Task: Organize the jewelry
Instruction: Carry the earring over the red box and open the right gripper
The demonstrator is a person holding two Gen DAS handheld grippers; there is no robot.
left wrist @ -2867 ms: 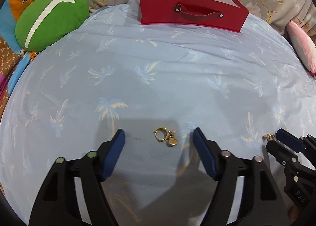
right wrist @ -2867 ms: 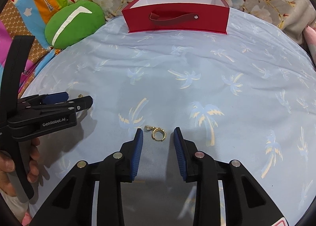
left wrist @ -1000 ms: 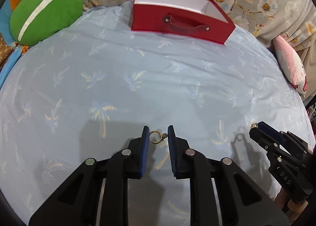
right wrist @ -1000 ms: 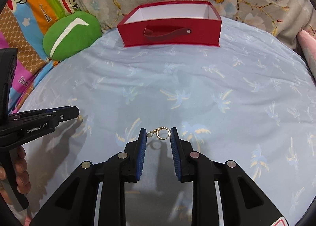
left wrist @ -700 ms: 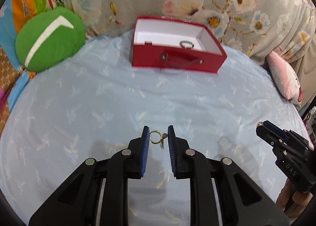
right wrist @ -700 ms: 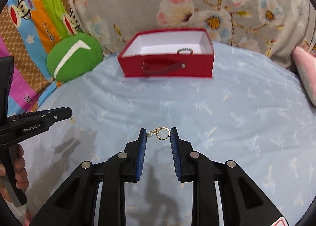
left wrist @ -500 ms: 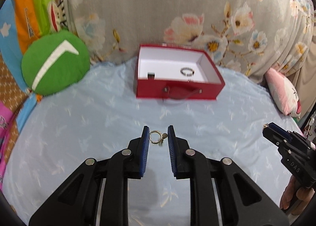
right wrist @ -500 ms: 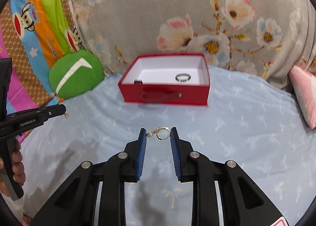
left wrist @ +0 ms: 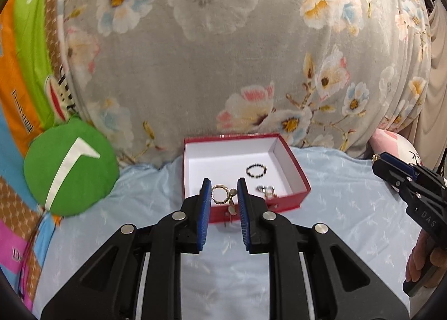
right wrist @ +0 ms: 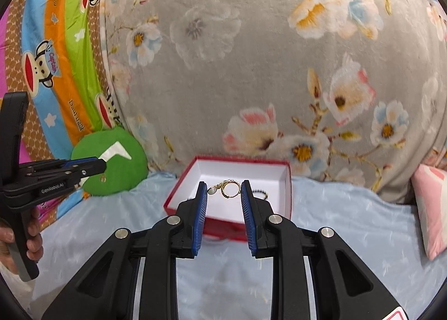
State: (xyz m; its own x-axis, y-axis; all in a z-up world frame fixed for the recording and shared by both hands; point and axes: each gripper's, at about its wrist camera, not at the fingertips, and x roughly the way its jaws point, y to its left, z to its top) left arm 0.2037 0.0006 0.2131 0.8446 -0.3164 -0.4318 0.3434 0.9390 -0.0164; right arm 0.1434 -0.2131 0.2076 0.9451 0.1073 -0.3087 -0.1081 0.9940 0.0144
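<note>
My left gripper (left wrist: pixel 222 194) is shut on a gold hoop earring (left wrist: pixel 220 194) with a dangling charm, held in the air in front of the red box (left wrist: pixel 285 205). My right gripper (right wrist: pixel 223 190) is shut on a second gold hoop earring (right wrist: pixel 230 188) with a pearl, also held before the red box (right wrist: pixel 178 194). The box is open with a white inside. A black bead ring (left wrist: pixel 256 171) and a small silver piece (left wrist: pixel 265 189) lie in it. Each gripper shows at the edge of the other's view, the right (left wrist: pixel 375 160) and the left (right wrist: pixel 102 167).
The box stands at the far edge of a light blue palm-print sheet (left wrist: pixel 335 180), against a grey floral blanket (left wrist: pixel 209 54). A green round cushion (left wrist: pixel 69 166) lies at the left. A pink cushion (right wrist: pixel 430 208) lies at the right.
Both grippers closed on their earrings on the sheet, lifted them and carried them forward toward the red box, which now looks closer and shows its inside.
</note>
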